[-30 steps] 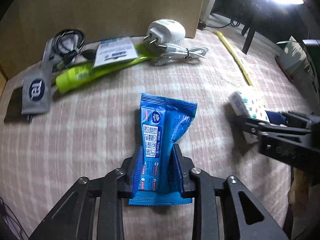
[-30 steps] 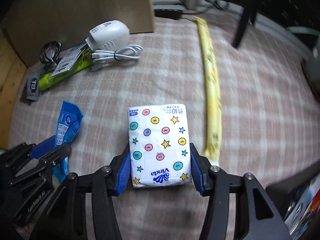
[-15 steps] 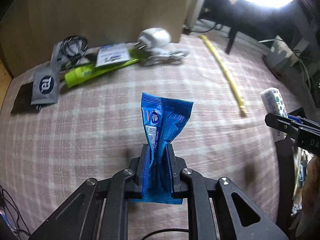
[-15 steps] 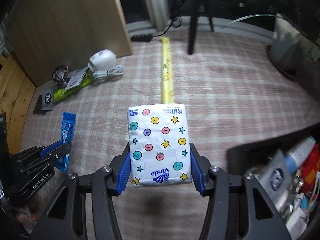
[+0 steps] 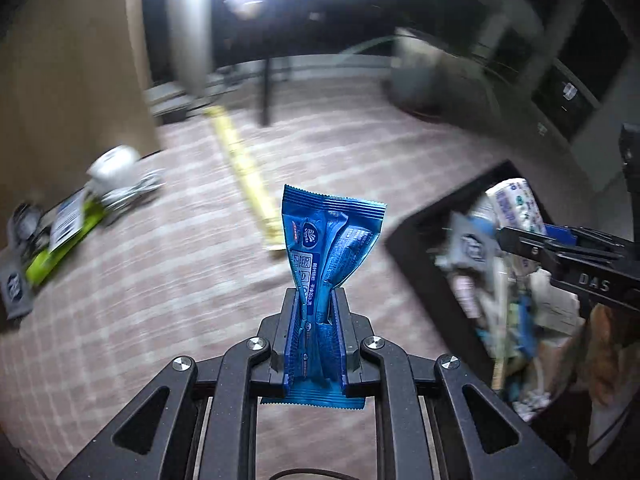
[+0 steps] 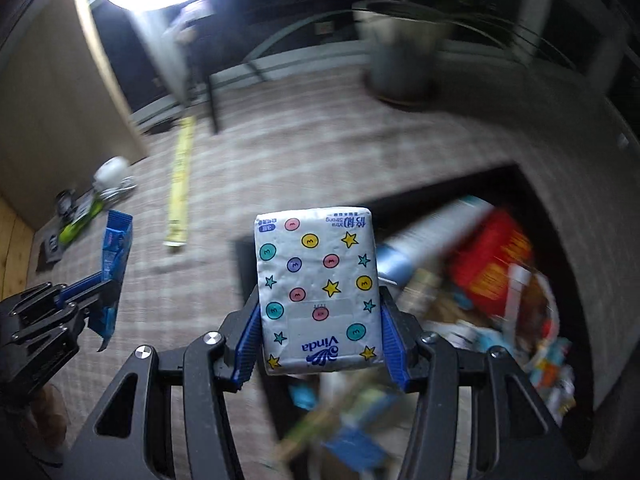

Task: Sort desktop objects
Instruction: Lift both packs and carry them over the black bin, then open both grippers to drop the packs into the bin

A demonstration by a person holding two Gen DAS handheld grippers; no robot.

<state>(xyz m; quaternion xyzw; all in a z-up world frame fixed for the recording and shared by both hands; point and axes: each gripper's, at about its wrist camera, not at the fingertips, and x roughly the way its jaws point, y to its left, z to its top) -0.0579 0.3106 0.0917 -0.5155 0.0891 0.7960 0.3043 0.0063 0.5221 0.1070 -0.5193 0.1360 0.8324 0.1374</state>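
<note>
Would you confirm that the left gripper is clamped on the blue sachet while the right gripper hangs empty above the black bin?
Not quite: the right gripper is not empty. The right wrist view shows it clamped on the spotted tissue pack above the black bin. The left gripper does clamp the blue sachet.

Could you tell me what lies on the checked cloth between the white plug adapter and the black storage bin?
A long yellow strip lies between the adapter and the bin, seen in both views.
</note>
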